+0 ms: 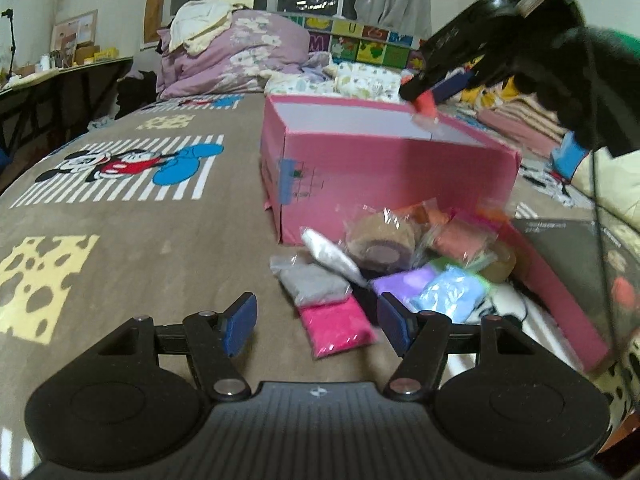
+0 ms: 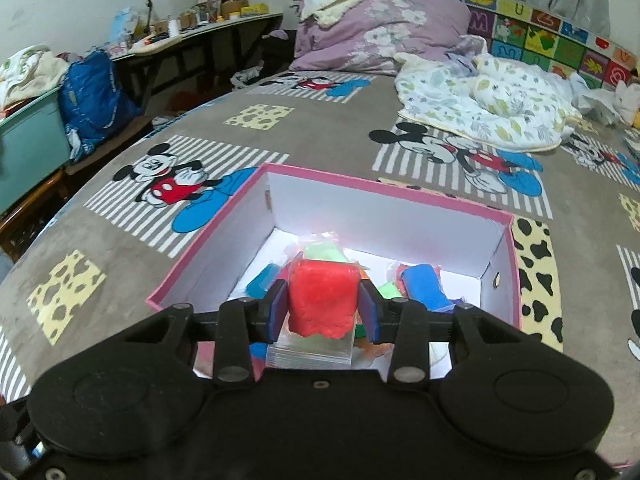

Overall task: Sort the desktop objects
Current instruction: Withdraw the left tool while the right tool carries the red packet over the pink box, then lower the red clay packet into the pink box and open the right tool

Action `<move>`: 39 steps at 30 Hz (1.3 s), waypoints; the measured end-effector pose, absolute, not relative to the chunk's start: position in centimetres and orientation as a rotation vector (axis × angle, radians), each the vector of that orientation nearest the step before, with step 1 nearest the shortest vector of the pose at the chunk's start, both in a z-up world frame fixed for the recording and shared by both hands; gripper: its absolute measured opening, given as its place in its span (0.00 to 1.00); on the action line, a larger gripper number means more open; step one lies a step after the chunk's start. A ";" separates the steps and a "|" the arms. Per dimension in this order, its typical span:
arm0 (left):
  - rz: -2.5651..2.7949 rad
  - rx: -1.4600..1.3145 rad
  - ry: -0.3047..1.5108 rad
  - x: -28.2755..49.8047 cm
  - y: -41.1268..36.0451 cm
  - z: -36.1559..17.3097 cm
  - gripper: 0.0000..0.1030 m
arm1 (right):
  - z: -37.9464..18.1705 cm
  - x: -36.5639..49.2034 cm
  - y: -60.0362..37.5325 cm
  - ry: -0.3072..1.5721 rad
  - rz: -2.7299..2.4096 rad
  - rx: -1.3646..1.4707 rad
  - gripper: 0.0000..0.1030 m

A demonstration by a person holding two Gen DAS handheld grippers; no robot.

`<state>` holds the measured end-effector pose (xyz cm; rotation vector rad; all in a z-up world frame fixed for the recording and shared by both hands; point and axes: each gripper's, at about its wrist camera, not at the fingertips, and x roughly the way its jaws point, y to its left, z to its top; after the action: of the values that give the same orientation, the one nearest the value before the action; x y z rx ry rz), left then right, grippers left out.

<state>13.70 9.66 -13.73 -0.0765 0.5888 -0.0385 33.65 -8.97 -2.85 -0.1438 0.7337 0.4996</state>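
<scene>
My right gripper (image 2: 323, 307) is shut on a red clay bag (image 2: 322, 301) and holds it above the open pink box (image 2: 208, 240), which has several coloured clay bags inside. In the left wrist view the same gripper (image 1: 426, 106) hovers over the pink box's (image 1: 360, 168) far rim with the red bag (image 1: 425, 105). My left gripper (image 1: 316, 322) is open, low over the blanket, with a hot-pink clay bag (image 1: 336, 330) between its fingers. A pile of clay bags (image 1: 400, 256) lies just ahead: grey, white, brown, purple, light blue, orange.
The pink box lid (image 1: 560, 292) lies right of the pile, next to a dark booklet (image 1: 560, 248). Bedding (image 2: 380, 24) and a quilt (image 2: 480, 100) lie at the far end of the Mickey Mouse blanket (image 2: 168, 184). A cluttered desk (image 2: 192, 36) stands at left.
</scene>
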 end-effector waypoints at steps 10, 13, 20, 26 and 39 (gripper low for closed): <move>-0.059 -0.116 0.582 15.0 8.8 -13.5 0.64 | -5.6 37.3 -9.1 0.816 0.431 -0.157 0.37; -0.070 -0.122 0.584 15.3 8.4 -13.6 0.64 | -6.6 38.1 -9.2 0.843 0.418 -0.167 0.37; -0.082 -0.144 0.590 16.1 8.0 -13.6 0.64 | -8.2 39.5 -8.6 0.888 0.402 -0.206 0.37; -0.082 -0.153 0.593 16.5 8.2 -13.7 0.64 | -9.2 40.3 -8.2 0.920 0.392 -0.231 0.37; -0.082 -0.138 0.610 16.3 8.6 -14.1 0.64 | -8.2 39.9 -8.6 0.886 0.364 -0.205 0.60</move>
<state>16.26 8.58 -14.07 -0.1384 0.6104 -0.0818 39.88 -8.64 -8.23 -0.2047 0.8860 0.3637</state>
